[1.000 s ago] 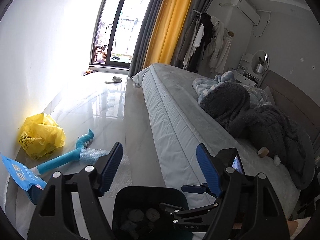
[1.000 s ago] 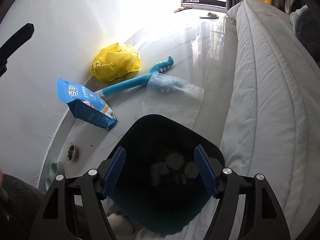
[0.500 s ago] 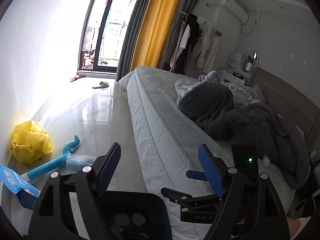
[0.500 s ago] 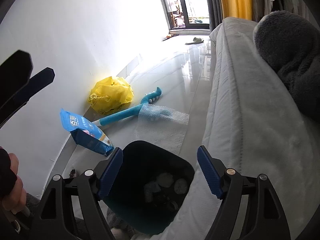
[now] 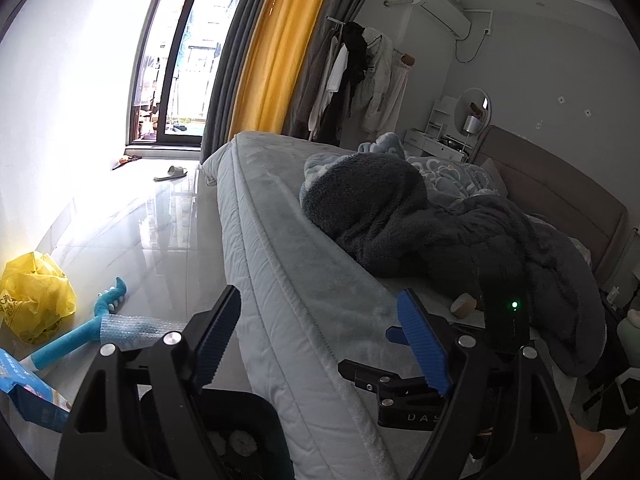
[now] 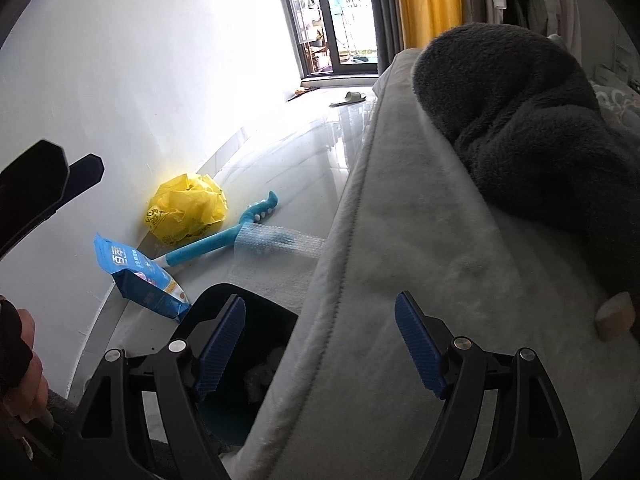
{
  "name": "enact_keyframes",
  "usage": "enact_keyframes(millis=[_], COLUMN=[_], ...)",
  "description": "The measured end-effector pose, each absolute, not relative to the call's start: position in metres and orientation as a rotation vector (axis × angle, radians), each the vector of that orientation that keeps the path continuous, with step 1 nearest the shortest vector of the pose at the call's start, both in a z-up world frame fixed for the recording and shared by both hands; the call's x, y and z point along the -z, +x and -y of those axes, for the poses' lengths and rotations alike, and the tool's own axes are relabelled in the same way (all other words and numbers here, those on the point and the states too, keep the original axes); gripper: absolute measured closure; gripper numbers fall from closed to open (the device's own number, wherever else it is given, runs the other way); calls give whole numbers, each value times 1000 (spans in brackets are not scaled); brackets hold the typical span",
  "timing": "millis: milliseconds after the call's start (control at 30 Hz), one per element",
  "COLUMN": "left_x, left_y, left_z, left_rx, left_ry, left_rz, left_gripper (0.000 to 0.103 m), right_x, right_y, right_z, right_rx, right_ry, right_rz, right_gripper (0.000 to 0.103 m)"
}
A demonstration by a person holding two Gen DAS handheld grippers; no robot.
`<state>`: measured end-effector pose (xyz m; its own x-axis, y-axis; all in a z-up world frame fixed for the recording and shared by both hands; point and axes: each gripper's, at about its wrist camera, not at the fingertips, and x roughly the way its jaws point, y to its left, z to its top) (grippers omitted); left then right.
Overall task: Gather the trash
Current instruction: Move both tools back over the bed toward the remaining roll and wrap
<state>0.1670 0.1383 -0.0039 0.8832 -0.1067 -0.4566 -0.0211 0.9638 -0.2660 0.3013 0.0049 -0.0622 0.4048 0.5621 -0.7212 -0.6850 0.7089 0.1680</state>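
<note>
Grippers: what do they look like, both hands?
Both alike: left gripper and right gripper have black open-frame plastic arms, silver pivot screws and ribbed blue pads. The right one's body carries white lettering and a green LED. A dark sleeve cuff covers the left wrist.

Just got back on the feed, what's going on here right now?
A person is collecting trash with two hand-held grippers. The left gripper and right gripper are both open and empty above the bed edge. The black bin beside it already holds crumpled scraps. A small tan piece lies on the bed near the dark blanket.
</note>
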Motion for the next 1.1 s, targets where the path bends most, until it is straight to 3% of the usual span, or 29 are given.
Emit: enact_keyframes(millis=[600, 1100], left_x=[7, 34], left_y=[213, 275], left_z=[-30, 34], left_rx=[199, 356], left_ry=[-74, -61], left_rz=[-485, -576], left_gripper=[20, 17], right_x=[44, 57], right_y=[339, 362], right_z=[140, 235], right_rx=[-562, -428], right_ry=[-90, -71], right_rz=[-757, -772], right_gripper=[25, 16])
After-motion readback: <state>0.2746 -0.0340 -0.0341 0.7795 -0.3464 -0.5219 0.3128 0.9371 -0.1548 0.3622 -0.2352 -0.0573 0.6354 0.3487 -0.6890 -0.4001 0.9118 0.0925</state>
